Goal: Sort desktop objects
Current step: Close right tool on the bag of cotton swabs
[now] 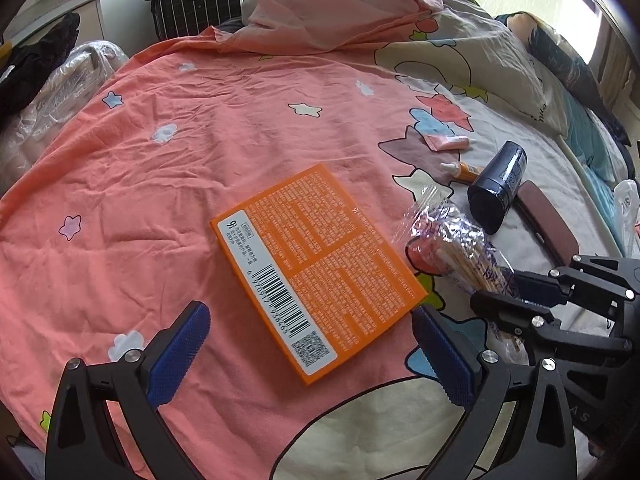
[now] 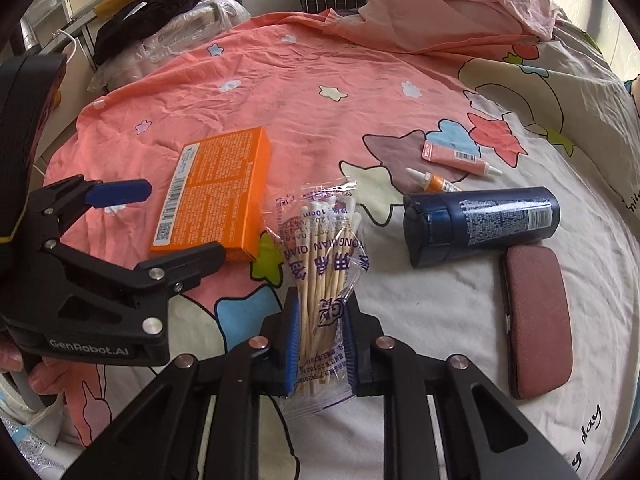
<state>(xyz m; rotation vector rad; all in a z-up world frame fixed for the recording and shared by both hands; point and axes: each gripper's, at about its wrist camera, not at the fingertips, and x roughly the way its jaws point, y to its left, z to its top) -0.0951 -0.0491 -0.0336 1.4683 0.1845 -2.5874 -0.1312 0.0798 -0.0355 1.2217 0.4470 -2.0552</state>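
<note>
The bedspread carries everything. The orange box lies flat between my left gripper's wide-open jaws. At three o'clock from it lie the navy bottle and maroon case. My right gripper is clamped on the bag of cotton swabs, beside the box.

"genrobot.ai" on left gripper, "10cm" on swab bag
</note>
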